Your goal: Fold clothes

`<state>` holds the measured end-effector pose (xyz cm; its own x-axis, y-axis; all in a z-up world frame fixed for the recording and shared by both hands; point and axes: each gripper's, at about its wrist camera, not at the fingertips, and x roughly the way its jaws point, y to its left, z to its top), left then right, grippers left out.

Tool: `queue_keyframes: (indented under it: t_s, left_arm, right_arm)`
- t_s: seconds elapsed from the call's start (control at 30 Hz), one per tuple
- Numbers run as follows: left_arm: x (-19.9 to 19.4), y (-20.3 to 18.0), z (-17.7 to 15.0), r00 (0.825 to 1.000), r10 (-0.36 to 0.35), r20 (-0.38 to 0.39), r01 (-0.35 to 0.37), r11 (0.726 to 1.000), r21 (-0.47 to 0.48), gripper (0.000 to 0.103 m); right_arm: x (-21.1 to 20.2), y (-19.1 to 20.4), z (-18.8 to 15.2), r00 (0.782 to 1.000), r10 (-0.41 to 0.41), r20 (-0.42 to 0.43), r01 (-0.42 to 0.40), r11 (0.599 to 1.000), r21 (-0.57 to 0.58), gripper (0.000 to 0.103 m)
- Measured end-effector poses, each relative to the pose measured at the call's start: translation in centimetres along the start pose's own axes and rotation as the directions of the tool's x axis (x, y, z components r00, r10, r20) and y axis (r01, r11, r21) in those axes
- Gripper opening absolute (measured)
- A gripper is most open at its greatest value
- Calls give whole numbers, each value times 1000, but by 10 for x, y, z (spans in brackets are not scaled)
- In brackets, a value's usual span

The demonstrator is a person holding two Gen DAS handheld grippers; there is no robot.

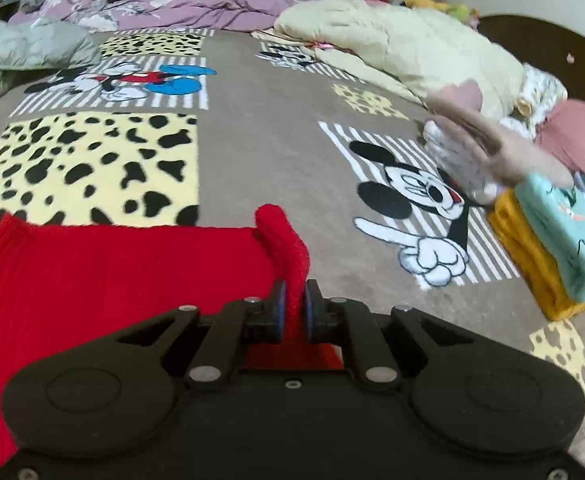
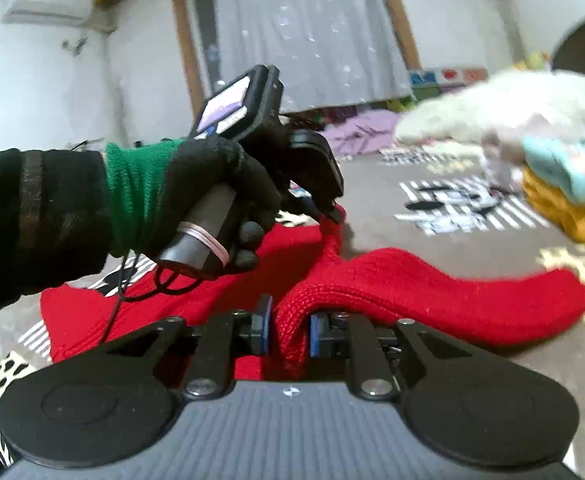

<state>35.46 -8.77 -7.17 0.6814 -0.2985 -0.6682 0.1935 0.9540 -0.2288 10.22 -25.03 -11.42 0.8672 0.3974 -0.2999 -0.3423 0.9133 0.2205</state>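
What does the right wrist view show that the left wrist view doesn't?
Only the right wrist view shows the gloved hand holding the left gripper, an air conditioner and a curtained window. Only the left wrist view shows the purple quilt clearly. Both show the red sweater clamped in each gripper and the folded stack.

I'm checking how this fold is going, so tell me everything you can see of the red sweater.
The red sweater is a bright red ribbed knit, soft and thick-looking. It lies partly spread on the patterned blanket, its body flat to one side and a long part, seemingly a sleeve, stretched out and slightly lifted. The left claw is shut on a bunched ridge of its edge; the right claw is shut on a thick fold. It sits apart from the stack of folded clothes.
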Motion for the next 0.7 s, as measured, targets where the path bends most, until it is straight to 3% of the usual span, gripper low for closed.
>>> queue_keyframes:
  t_s: [0.23, 0.47, 0.7]
  left_arm:
    - [-4, 30, -6, 999, -26, 29, 27, 999, -43, 7]
    - [6, 52, -18, 1000, -6, 19, 7, 997, -73, 7]
    - [8, 43, -19, 999, 41, 9, -41, 999, 24, 12]
  right_arm:
    - [10, 36, -2, 998, 54, -27, -58, 988, -143, 19]
    - [28, 57, -12, 986, 77, -147, -107, 971, -214, 19]
    - [33, 62, -14, 983, 78, -168, -117, 963, -241, 19]
